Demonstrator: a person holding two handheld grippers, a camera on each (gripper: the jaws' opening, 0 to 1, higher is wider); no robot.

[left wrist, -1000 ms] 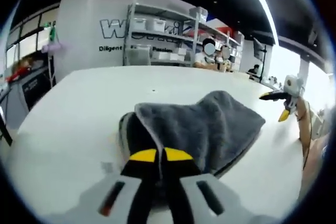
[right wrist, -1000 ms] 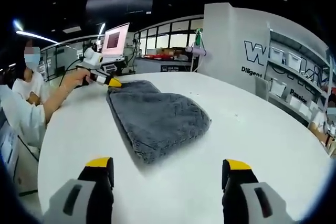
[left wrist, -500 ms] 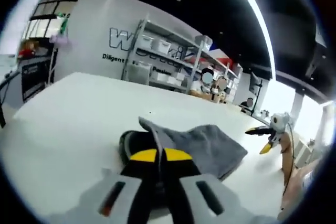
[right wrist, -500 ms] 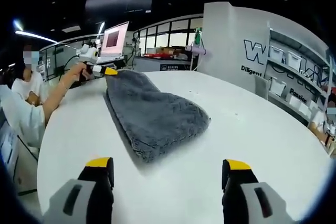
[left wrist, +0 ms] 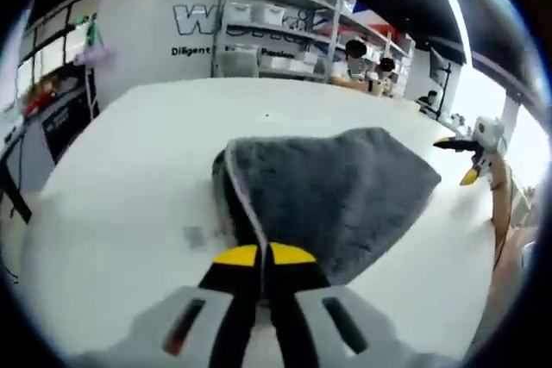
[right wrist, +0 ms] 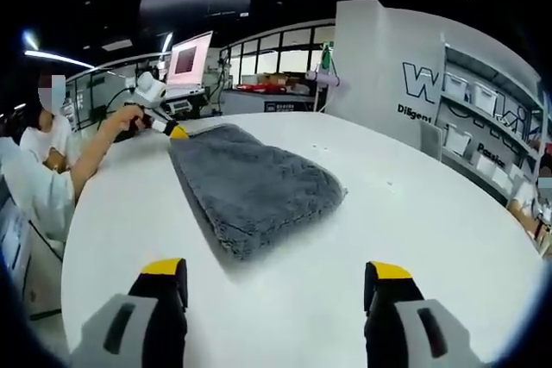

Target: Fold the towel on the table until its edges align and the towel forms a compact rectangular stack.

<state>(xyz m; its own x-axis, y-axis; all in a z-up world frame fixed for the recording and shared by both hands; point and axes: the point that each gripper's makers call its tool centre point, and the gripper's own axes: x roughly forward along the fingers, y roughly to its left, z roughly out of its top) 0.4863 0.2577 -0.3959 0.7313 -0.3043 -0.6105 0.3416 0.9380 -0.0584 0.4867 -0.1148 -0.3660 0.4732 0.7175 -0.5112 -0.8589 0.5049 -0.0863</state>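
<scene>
Your left fingers pinch the gray towel | right fingers wide apart, holding nothing | towel on white surface

Right gripper jaws apart; left gripper pinching towel corner.

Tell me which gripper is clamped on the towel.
The left gripper: its jaws are shut on the grey towel's corner. The right gripper hangs open, clear of it.

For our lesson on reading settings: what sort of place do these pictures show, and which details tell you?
Probably an open workshop or lab-style office: metal shelving stacked with storage bins, a wall with large company lettering, and a laptop at the far edge of a wide white table.
</scene>
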